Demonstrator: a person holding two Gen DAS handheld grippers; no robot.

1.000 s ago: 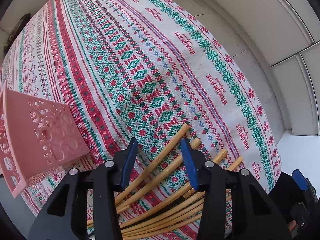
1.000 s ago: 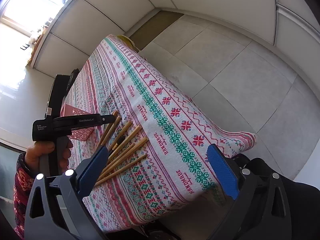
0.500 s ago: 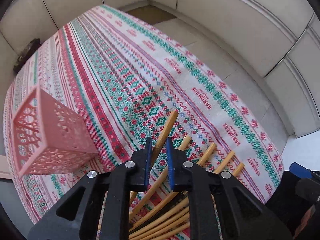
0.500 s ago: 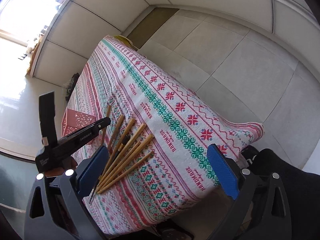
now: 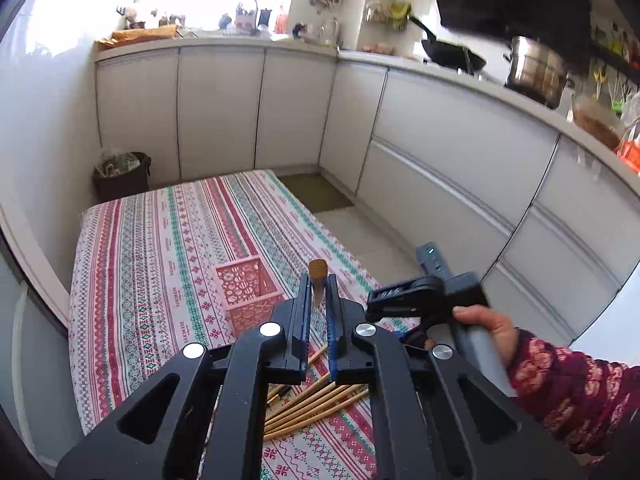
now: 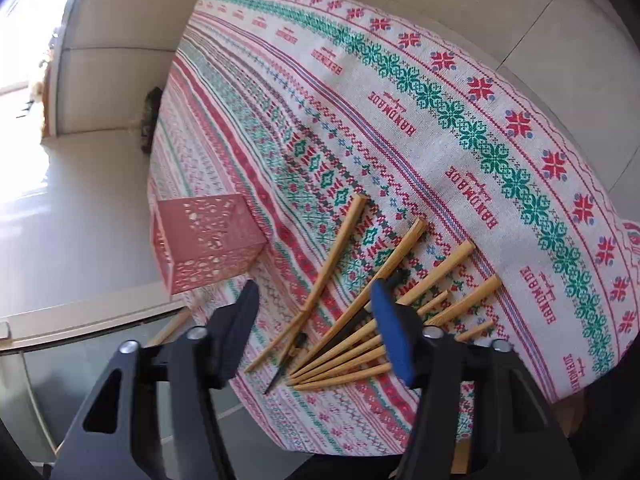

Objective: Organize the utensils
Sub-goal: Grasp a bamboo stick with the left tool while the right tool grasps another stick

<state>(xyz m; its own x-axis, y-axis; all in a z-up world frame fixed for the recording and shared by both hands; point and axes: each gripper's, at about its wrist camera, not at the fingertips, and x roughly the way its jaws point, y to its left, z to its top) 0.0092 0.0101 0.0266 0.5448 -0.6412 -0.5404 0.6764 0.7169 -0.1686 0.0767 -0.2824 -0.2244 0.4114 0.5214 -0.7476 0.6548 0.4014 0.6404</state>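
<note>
Low table under a patterned tablecloth (image 5: 160, 248), red, green and white bands, "HANDMADE" woven along the border, set in a kitchen corner of white cabinets (image 5: 440, 152). On the counter above: black wok (image 5: 452, 54), steel pot (image 5: 536, 70). Dark bin (image 5: 122, 174) on the floor beyond the far end of the table. Pink perforated basket (image 5: 248, 294) upright on the cloth, square, open at the top, near the middle of the table's near half; in the right wrist view seen at the table's left edge (image 6: 204, 240), apart from the chopsticks. Left gripper (image 5: 316, 304) raised above the table, jaws closed on a single chopstick (image 5: 317, 276), its brown blunt end poking up past the fingertips, lined up roughly beside the basket in that view. Right gripper (image 6: 316, 308) low over the chopstick pile, jaws spread wide, nothing between them; also seen from the left wrist camera (image 5: 404, 300), held in a hand (image 5: 486, 330) with a red patterned sleeve. Fanned bundle of bamboo chopsticks (image 6: 384, 312) flat on the cloth by the near edge, thin ends bunched toward the gripper, thick ends splayed outward. One stray chopstick (image 6: 320, 276) lying to the left of the fan, between the fan and the basket. A thinner dark stick (image 6: 286, 364) among the tips, too small to identify.
</note>
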